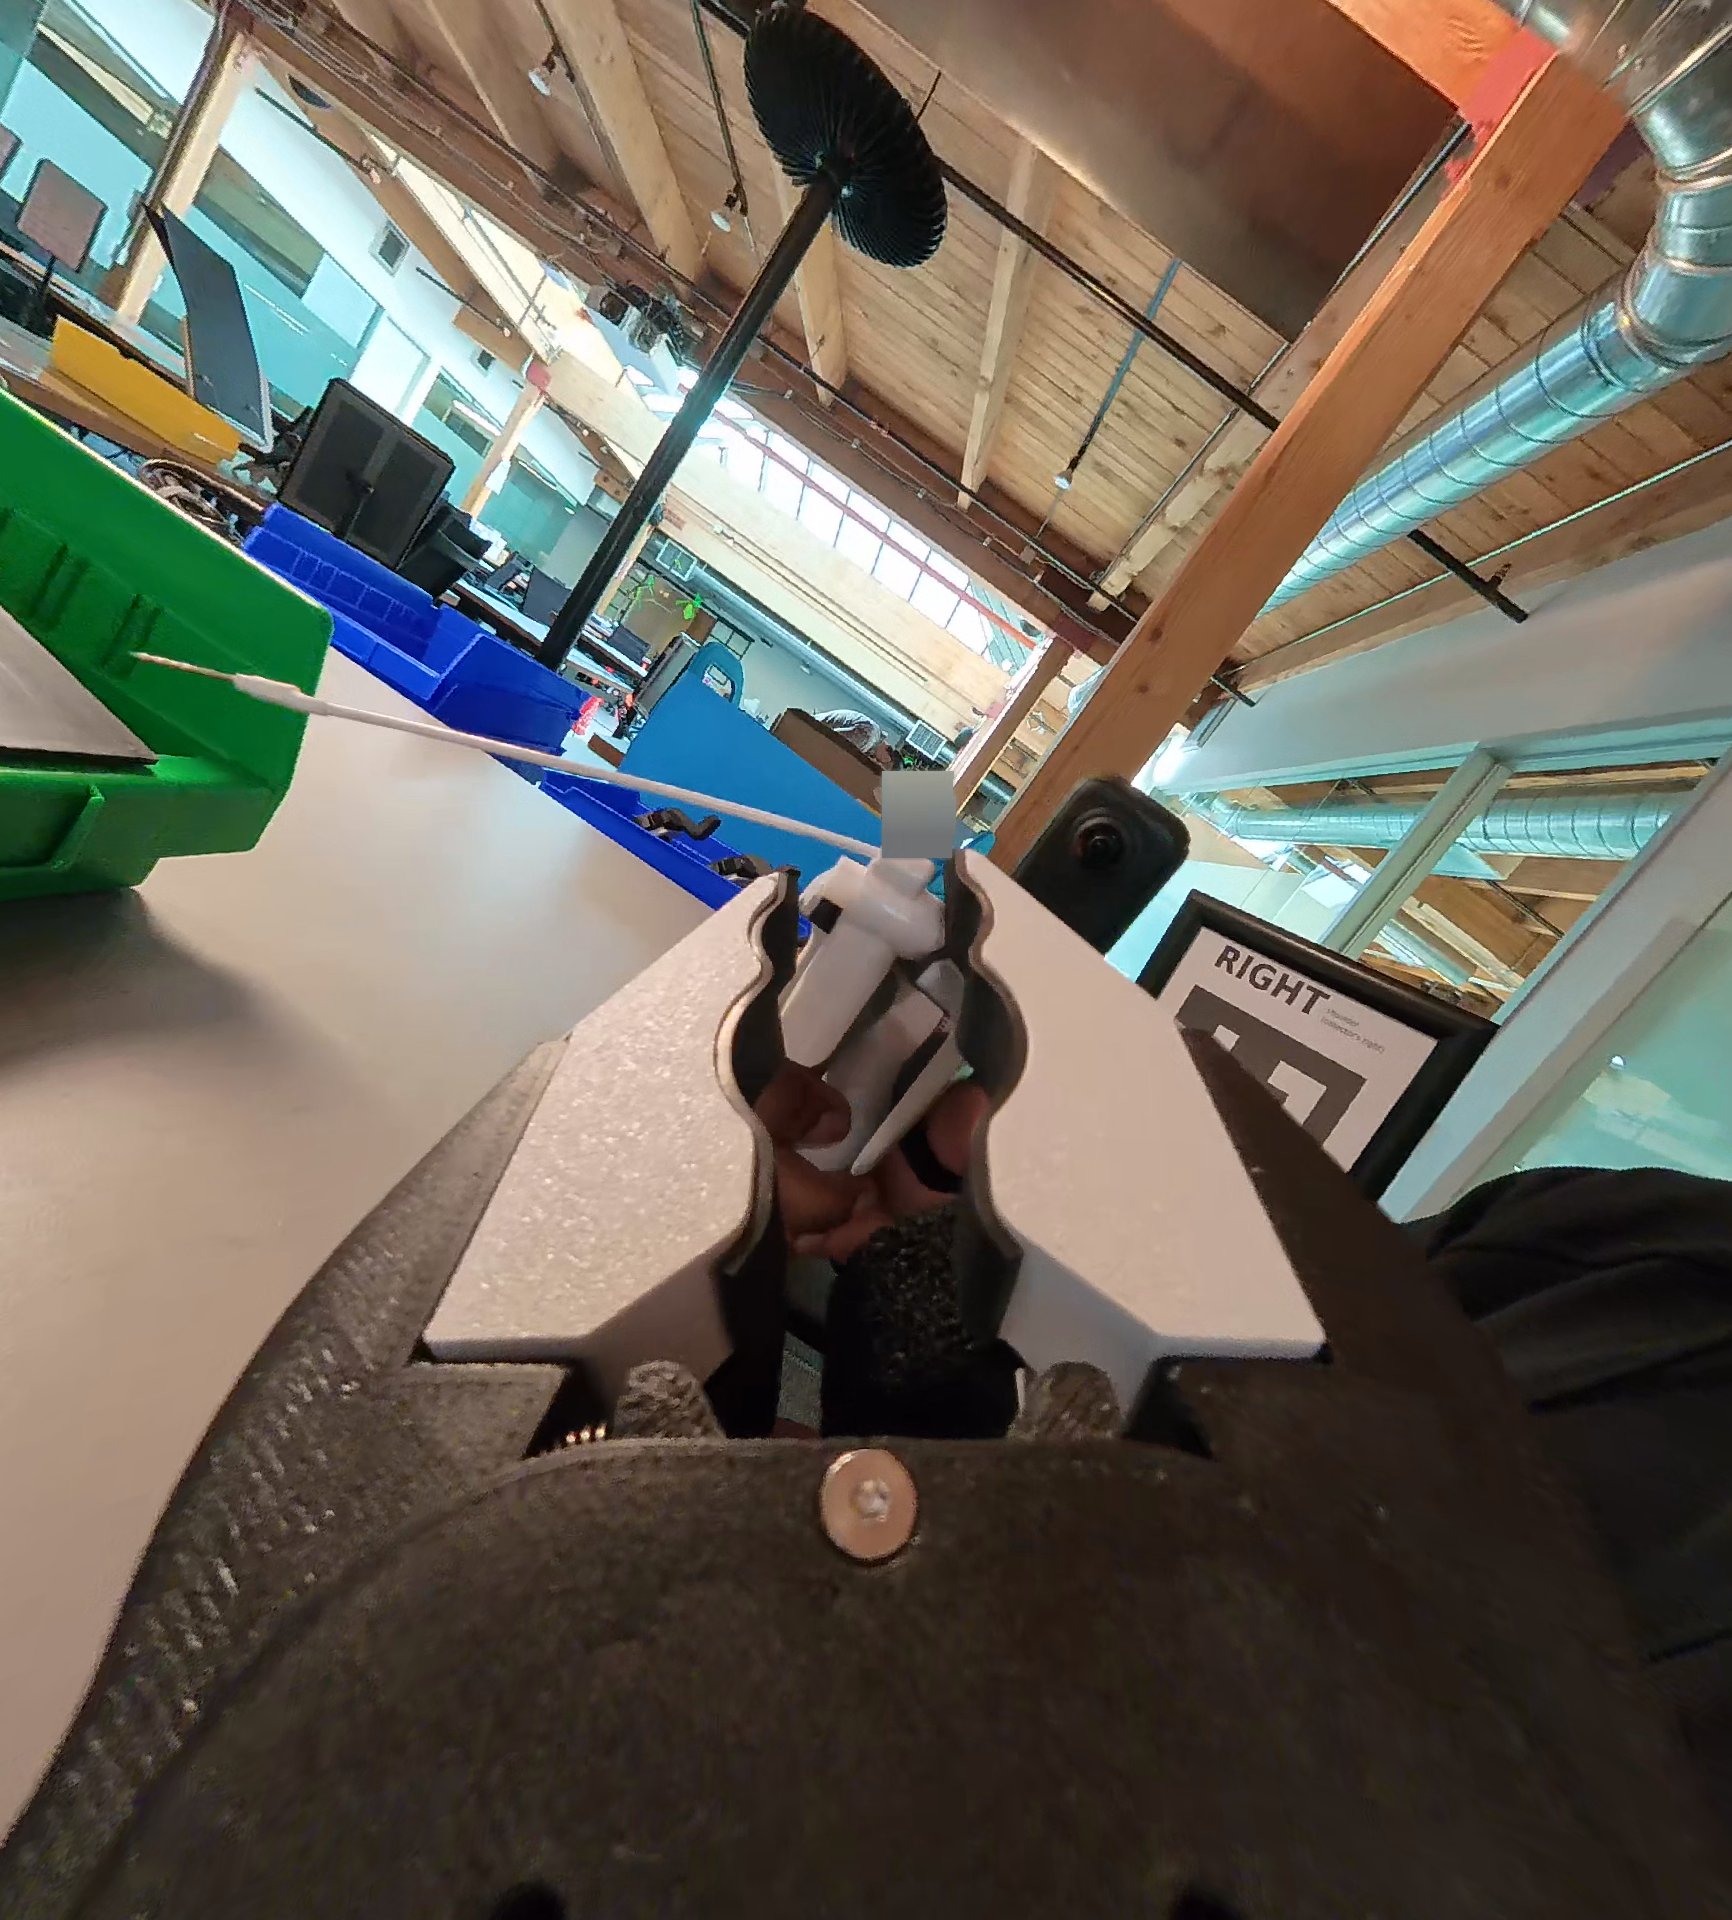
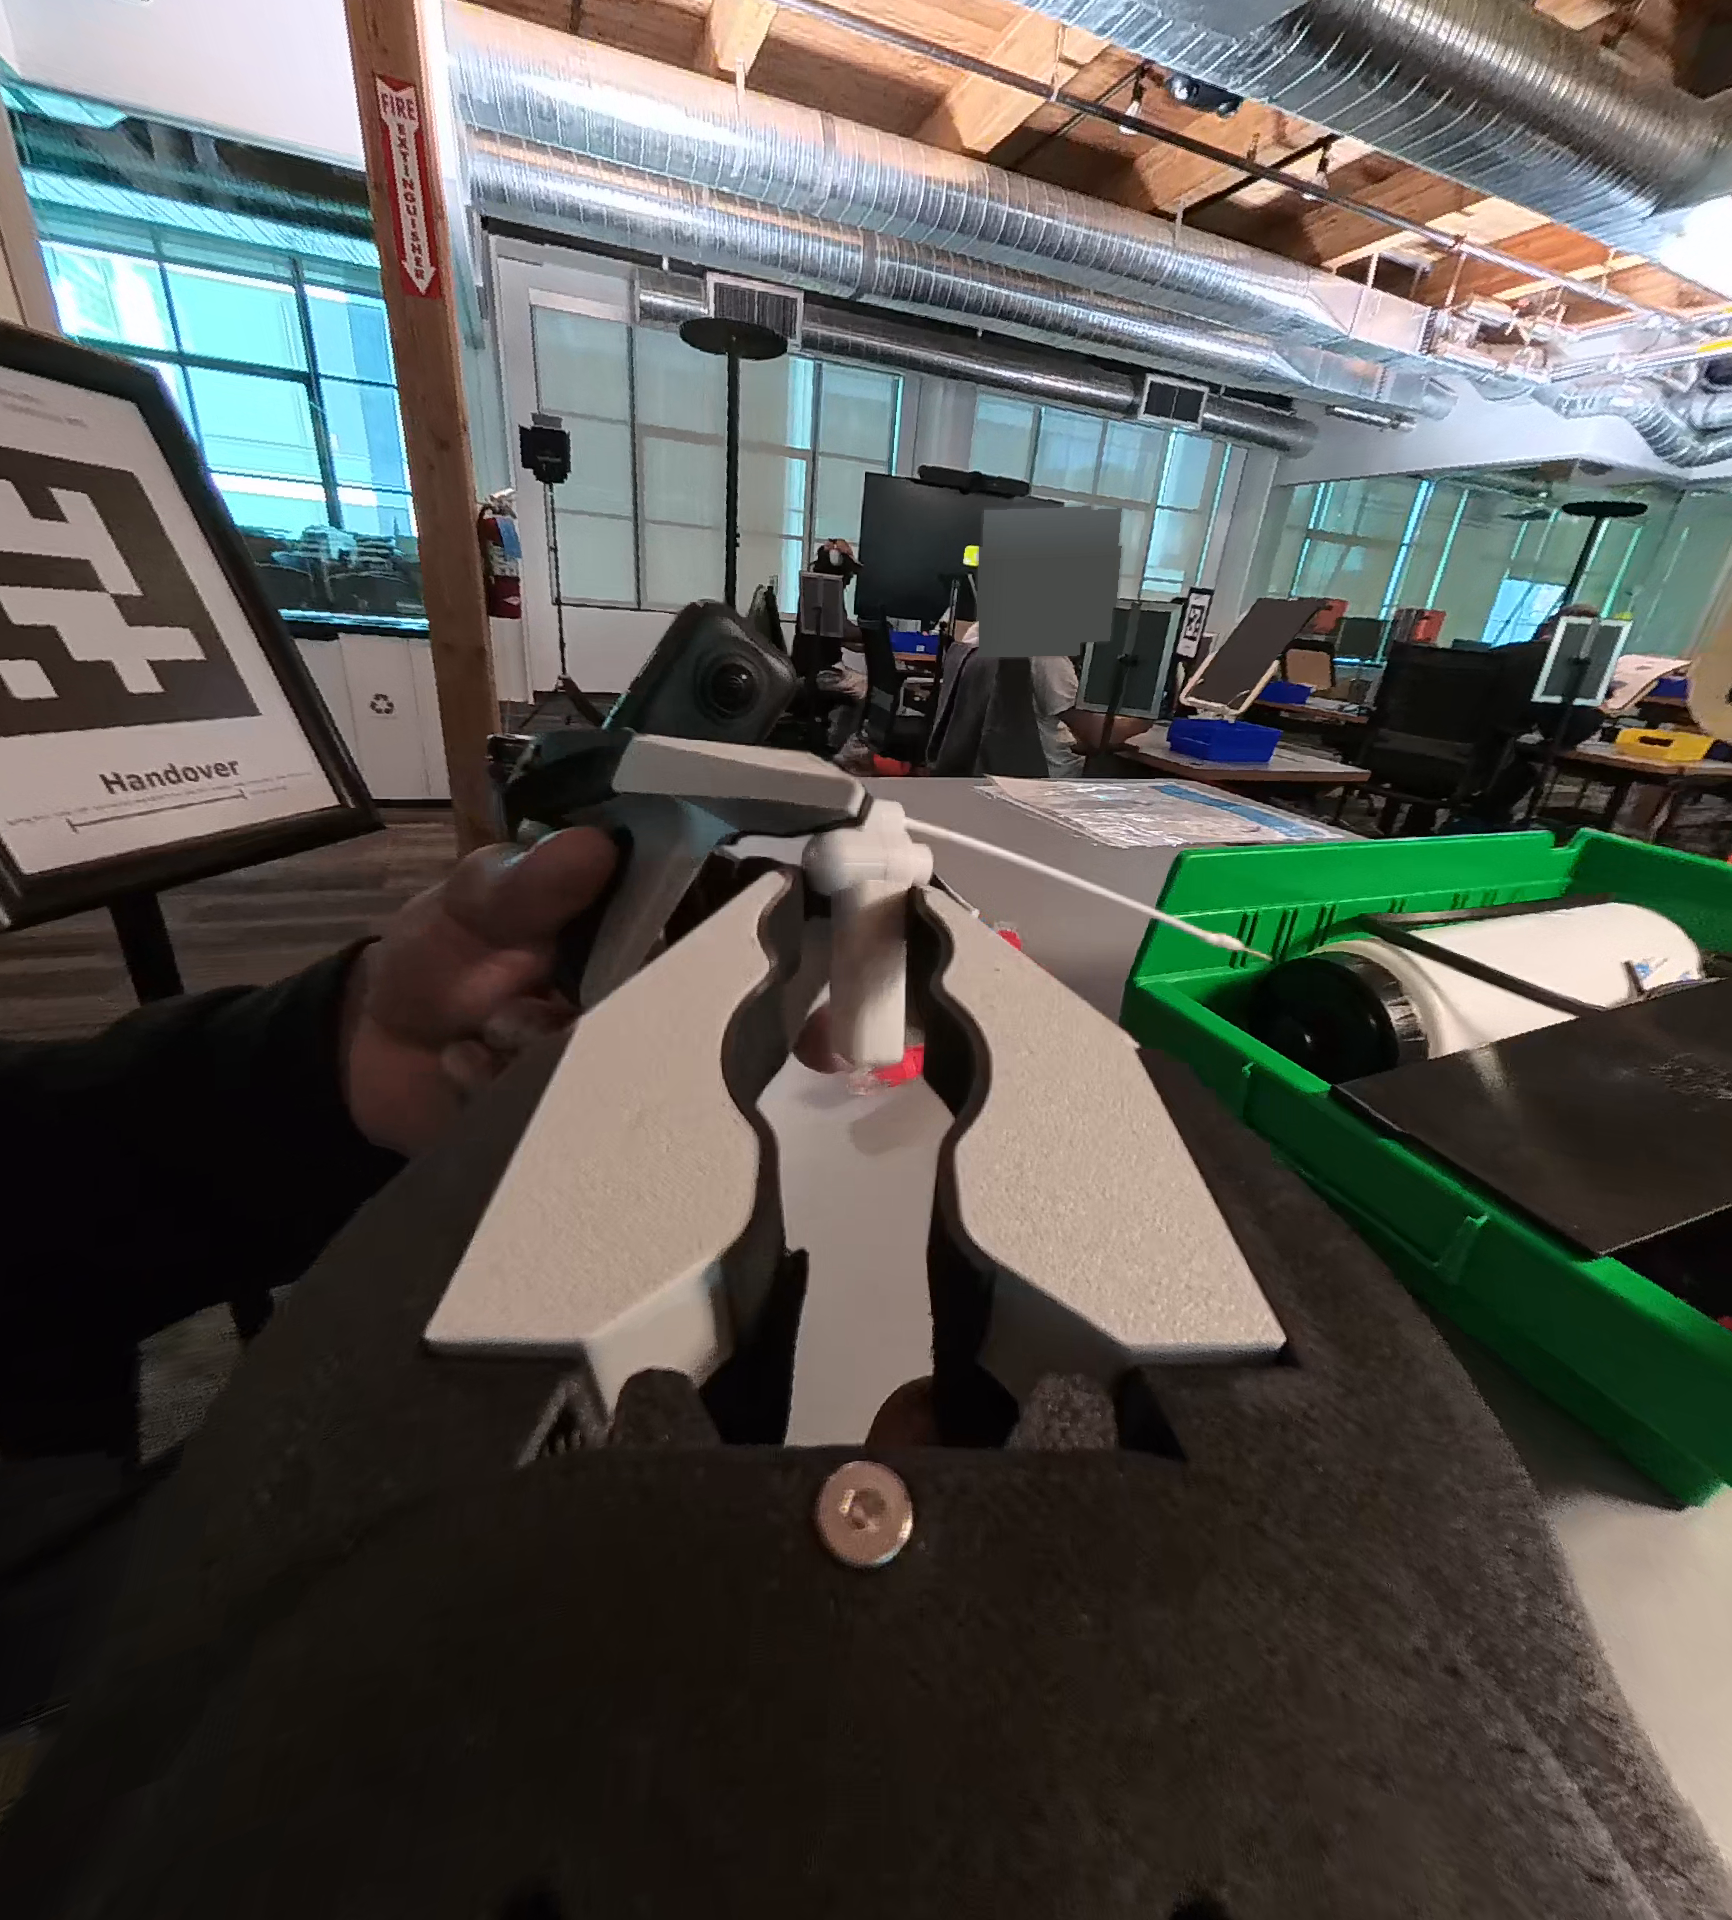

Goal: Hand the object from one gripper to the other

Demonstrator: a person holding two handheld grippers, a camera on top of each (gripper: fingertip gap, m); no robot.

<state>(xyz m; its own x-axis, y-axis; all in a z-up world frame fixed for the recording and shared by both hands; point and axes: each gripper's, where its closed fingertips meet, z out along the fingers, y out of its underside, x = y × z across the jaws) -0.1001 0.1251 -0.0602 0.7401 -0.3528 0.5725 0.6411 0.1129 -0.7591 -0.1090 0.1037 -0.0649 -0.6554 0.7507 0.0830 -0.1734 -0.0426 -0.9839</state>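
Note:
The object is a white plastic piece with a round body, a T-shaped head and a long thin wand. My right gripper is closed around the upright body. My left gripper comes in from the left, held by a hand, and pinches the head. In the left wrist view the left gripper is shut on the head of the object. The wand runs left, its tip next to the green bin. The object hangs above the grey table.
A green bin at the right holds a white roll and a black sheet. Blue bins stand behind it. A framed marker sign and a small camera stand at the left. A small red piece lies on the table. The tips of both grippers are at nearly the same place.

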